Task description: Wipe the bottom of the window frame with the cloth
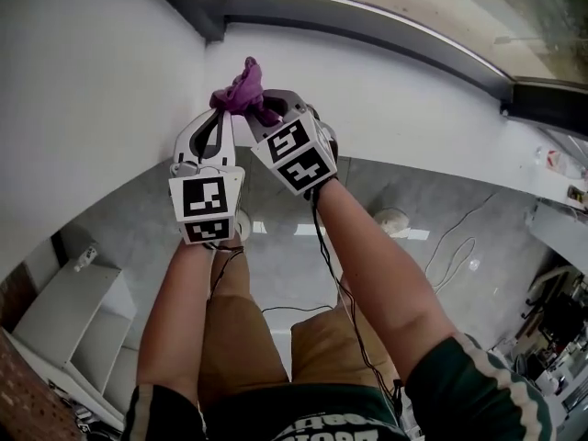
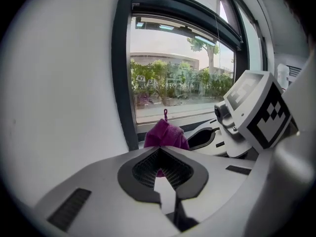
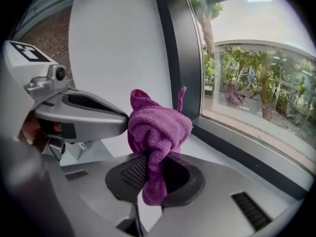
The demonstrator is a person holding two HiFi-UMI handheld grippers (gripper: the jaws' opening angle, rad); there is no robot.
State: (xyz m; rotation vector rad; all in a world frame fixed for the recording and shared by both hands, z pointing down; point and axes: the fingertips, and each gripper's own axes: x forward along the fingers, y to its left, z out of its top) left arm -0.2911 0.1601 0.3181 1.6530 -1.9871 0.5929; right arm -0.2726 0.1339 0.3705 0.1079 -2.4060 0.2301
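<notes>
Below the dark window frame point(image 1: 367, 28), in the head view, two grippers were held up side by side against the white wall point(image 1: 92, 90). Bare forearms point(image 1: 372, 265) were stretched out beneath them, and a grey floor point(image 1: 276, 255) was seen far below. A purple cloth point(image 1: 241, 88) was bunched at their tips, met by the left gripper point(image 1: 223, 110) from one side and by the right gripper point(image 1: 266, 108) from the other. The cloth was carried in the air, near the frame's lower corner but apart from it. In the left gripper view, the left jaws were seen drawn together, their tips meeting at the underside of the cloth, and a sliver of purple was caught between the ribbed pads point(image 2: 145, 169). The bundle was set against the bottom rail of the frame, with green trees point(image 2: 163, 78) seen through the glass beyond. In the right gripper view, the right jaws were clamped on a hanging fold of the cloth. Its crumpled bulk was piled above the pads and a short tail was left dangling below them. The closed tip of the left gripper was pressed to the bundle from the left, and the dark bottom rail was seen running past on the right, clear of the cloth.
</notes>
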